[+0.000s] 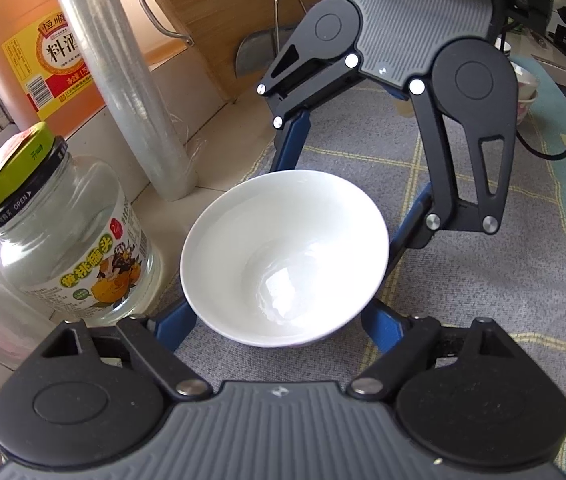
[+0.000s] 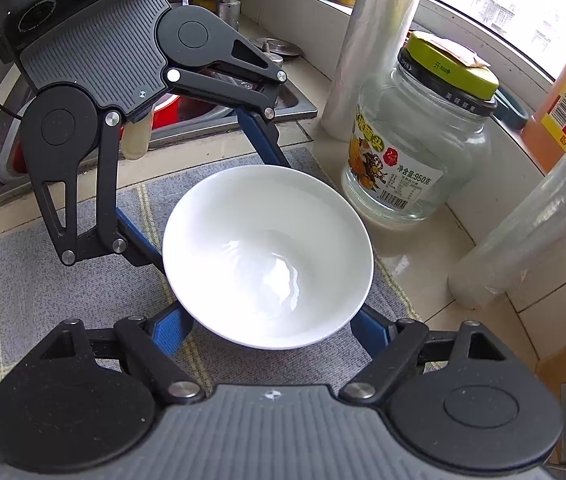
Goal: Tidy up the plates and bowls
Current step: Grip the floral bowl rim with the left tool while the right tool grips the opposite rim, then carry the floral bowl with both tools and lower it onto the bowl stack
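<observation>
A white bowl [image 1: 285, 256] stands upright on a grey checked mat [image 1: 483, 280]; it also shows in the right wrist view [image 2: 269, 256]. My left gripper [image 1: 279, 320] is spread wide, its blue fingers [image 1: 175, 326] on either side of the bowl's base. My right gripper [image 2: 271, 332] faces it from the opposite side, its blue fingers [image 2: 173, 334] likewise spread around the bowl. In the left view the right gripper [image 1: 347, 196] reaches from the far side. The bowl hides all the fingertips, so contact cannot be told.
A glass jar with a green lid [image 1: 63, 236] stands close to the bowl [image 2: 415, 140]. A cling-film roll [image 1: 123, 80], an orange bottle [image 1: 43, 48] and a wooden board [image 1: 223, 12] stand behind. A sink [image 2: 163, 120] lies beyond. Stacked bowls [image 1: 525, 88] sit far right.
</observation>
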Tool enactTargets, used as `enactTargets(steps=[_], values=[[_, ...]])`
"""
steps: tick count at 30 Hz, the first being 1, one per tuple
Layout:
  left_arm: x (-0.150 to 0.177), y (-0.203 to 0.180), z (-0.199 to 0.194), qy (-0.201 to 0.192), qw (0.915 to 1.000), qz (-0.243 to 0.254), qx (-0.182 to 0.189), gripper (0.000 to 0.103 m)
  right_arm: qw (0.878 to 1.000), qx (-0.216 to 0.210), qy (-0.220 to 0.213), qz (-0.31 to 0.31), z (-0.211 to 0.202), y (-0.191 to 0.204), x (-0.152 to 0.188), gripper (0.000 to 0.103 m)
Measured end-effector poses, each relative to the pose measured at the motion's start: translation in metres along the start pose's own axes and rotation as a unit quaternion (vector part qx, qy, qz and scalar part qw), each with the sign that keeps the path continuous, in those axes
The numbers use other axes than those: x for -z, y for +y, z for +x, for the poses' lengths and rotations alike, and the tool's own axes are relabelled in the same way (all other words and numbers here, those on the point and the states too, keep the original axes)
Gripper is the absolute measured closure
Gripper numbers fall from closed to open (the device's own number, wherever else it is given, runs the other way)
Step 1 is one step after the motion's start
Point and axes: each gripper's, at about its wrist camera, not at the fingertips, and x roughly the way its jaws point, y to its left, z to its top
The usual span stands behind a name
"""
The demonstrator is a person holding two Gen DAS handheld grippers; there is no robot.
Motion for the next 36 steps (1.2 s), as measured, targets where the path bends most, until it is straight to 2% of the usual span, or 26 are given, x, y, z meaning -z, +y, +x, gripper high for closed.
enactTargets(steps=[13,25,36], values=[[-0.021,-0.036,-0.028,-0.013,0.9995,0.027,0.001,0.014,1.000,0.021,-0.002,0.012,-0.046,0.032,0.007,0.014],[-0.043,-0.095,-0.063,-0.024,0.9980,0.056,0.017,0.014,0.998,0.055,-0.009,0.031,-0.106,0.087,0.036,0.014],[-0.063,-0.133,-0.067,-0.028,0.9957,0.083,0.031,0.014,0.995,0.077,-0.011,0.055,-0.133,0.114,0.065,0.014]])
